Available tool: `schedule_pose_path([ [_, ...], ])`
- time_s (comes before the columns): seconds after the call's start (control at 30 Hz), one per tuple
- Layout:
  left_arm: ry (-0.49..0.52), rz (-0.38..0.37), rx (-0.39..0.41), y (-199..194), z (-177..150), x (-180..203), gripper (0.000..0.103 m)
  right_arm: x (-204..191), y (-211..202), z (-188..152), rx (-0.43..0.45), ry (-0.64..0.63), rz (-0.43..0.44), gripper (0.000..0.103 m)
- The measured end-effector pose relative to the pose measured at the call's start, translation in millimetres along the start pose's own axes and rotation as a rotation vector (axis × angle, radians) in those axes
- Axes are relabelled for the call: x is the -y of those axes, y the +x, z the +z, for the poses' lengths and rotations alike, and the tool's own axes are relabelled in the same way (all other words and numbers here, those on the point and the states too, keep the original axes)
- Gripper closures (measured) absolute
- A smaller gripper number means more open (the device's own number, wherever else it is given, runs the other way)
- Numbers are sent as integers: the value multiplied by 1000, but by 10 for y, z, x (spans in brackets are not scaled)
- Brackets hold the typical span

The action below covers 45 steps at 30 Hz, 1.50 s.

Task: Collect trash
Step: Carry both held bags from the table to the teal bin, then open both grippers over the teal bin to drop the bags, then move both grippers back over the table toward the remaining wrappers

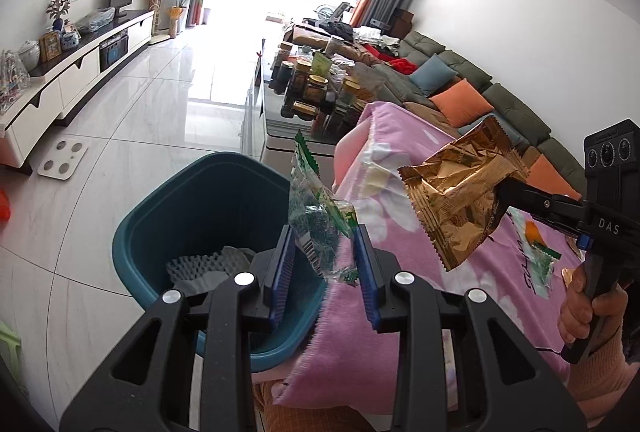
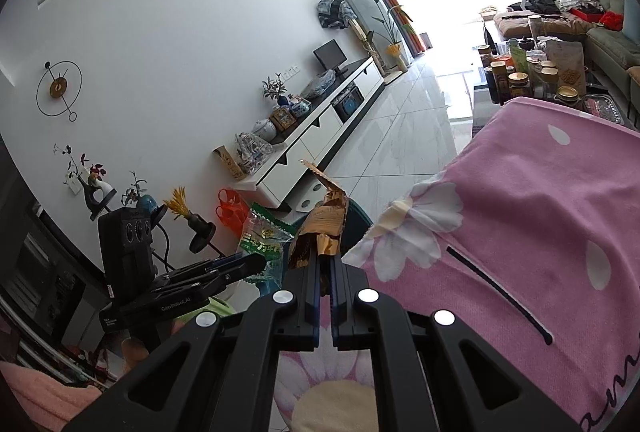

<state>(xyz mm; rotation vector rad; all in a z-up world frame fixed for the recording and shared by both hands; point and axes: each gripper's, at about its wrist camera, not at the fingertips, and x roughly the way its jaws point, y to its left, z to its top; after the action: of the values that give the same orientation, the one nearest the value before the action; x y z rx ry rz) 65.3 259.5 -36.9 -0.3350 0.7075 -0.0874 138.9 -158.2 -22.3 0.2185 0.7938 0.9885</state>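
Both tongs (image 1: pixel 325 264) (image 2: pixel 326 272) — seemingly — grip wrappers (image 1: pixel 316 216) (image 2: pixel 324 220).

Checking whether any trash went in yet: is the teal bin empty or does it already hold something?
Not empty. The teal bin holds a grey, bumpy foam-like sheet at its bottom; neither held wrapper is in it.

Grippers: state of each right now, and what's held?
Left gripper: shut on the clear green wrapper.
Right gripper: shut on the gold foil wrapper.

Two held wrappers (one green (image 1: pixel 320 208), one gold (image 1: pixel 460 192)), one teal bin (image 1: pixel 192 200), two cushions (image 1: pixel 460 102)
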Motion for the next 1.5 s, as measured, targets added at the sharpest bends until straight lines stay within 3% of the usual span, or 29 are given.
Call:
schedule_pose_path([
  [0.33,-76,70,-36,185,-22,-467,72,-106,670,119,-112,-21,-11,100],
  [0.7,-114,101,-89,492,-25,-671,69,-226,1214,125,-217,-28,-27,97],
  [0.83,-124,106,-98,607,-24,-670,66,-225,1333,105,-243,-14,-40,92],
  [0.93,-130,98,-105,656,-24,-678,63,-204,1355,89,-252,-7,-47,86],
  [1.17,-136,106,-108,728,-30,-686,55,-170,1328,62,-254,2,-52,85],
  [1.4,-123,101,-87,649,-41,-632,53,-175,1106,53,-225,-18,-48,78],
  [1.5,-102,96,-61,566,-36,-526,48,-173,961,50,-202,-31,-53,76],
])
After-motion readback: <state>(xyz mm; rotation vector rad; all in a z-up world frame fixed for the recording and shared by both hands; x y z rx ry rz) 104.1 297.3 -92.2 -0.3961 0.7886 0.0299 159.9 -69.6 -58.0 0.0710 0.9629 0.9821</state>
